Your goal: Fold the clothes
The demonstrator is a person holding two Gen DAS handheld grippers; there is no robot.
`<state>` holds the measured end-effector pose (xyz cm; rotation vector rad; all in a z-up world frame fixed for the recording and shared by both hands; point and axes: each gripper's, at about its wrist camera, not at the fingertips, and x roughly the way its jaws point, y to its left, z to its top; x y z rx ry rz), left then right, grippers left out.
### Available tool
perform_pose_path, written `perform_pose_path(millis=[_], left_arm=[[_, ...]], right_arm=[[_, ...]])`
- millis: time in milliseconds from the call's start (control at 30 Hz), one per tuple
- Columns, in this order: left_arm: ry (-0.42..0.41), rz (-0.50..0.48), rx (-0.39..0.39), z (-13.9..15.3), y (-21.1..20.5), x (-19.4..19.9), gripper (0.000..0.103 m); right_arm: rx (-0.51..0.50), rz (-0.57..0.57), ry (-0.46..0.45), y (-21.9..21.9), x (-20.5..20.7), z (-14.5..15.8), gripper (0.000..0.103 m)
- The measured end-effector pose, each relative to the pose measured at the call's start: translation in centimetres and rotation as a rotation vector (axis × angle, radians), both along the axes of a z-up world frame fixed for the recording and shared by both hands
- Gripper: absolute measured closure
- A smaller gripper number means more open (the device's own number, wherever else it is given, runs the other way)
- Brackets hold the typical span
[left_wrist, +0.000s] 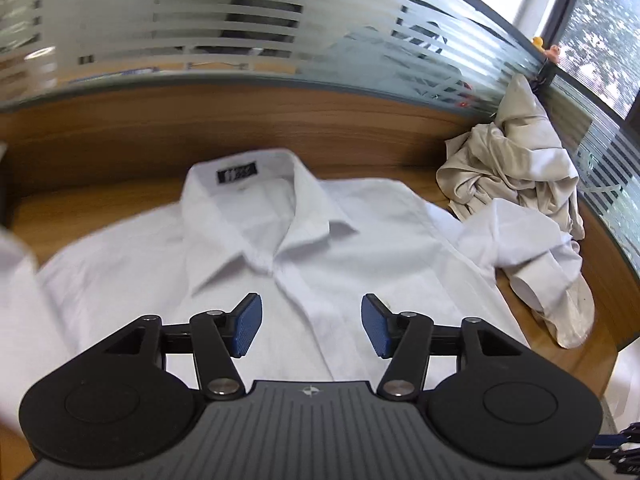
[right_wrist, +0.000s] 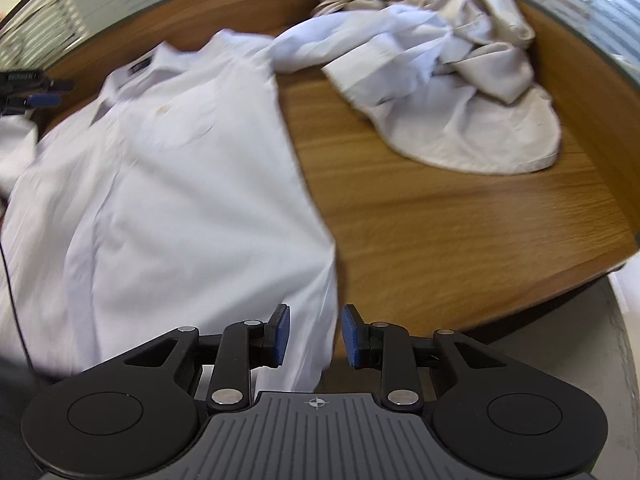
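Both pairs of fingers stand apart with nothing between the blue pads: the left gripper (left_wrist: pixel 311 326) is spread wide, the right gripper (right_wrist: pixel 315 334) somewhat narrower.

Taking the white shirt (left_wrist: pixel 280 264) as the landmark, the left gripper hovers over its chest, straddling the button placket, and points up the shirt toward the collar (left_wrist: pixel 248 200) with its black label. The right gripper sits at the shirt's right side seam near the hem (right_wrist: pixel 316 296), the cloth edge running straight up between its fingers, with bare table (right_wrist: pixel 440 240) to the shirt's right.

The shirt lies front up and spread flat on the wooden table, long axis running from hem, nearest the person, to collar at the far end. Its right sleeve (right_wrist: pixel 360 36) trails off onto a crumpled beige garment (left_wrist: pixel 516 160) heaped beyond the shirt's right shoulder.

The right gripper seems nearer to a graspable edge, and that edge lies along its pointing direction rather than across it. Both grippers are held low and tilted slightly downward. The body shows no fold; motion blur hides finer creases.
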<state>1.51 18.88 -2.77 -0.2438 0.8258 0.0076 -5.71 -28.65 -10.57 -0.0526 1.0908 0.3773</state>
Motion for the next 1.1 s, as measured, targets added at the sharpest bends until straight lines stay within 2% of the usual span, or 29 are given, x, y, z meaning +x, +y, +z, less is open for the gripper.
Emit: perform_pose_path(millis=[100,300,500,600,633,700,800,967,1100], left_arm=[[0.02,0.073,0.014,-0.2,-0.7,-4.7,0.037],[0.067,0.226,0.016,-2.3,-2.5,-13.5,0.036],[0.134,0.29,0.015,-5.0,-5.0,-18.7,0.036],[0.153,0.28,0.026,-6.0,-6.2,-19.9,0.036],[0.166,0.278,0.03,-6.4,-6.5,-19.9,0.036],[0.198,0.272,0.025,-7.3,-6.7,-19.9,0.037],[0.253,0.256,0.003,-8.9,-6.8,-19.5,0.036],[0.254,0.203,0.064,-9.2,-7.6,-19.3,0.036],[0.237,0.199,0.053,-9.2,-7.5,-19.4,0.032]], right_arm=[[0.023,0.057,0.021,-0.5,-1.4,-0.8,0.072],[0.064,0.126,0.046,-1.1,-4.4,-2.8,0.071],[0.118,0.139,0.071,-1.2,-4.5,-4.7,0.071],[0.146,0.145,0.084,-1.3,-4.5,-5.6,0.073],[0.155,0.149,0.088,-1.3,-4.5,-5.9,0.076],[0.167,0.168,0.093,-1.4,-4.5,-5.8,0.096],[0.185,0.194,0.102,-1.8,-4.4,-5.3,0.099],[0.203,0.251,0.107,-5.5,-4.4,-2.8,0.1],[0.215,0.252,0.134,-9.2,-3.2,-1.7,0.1]])
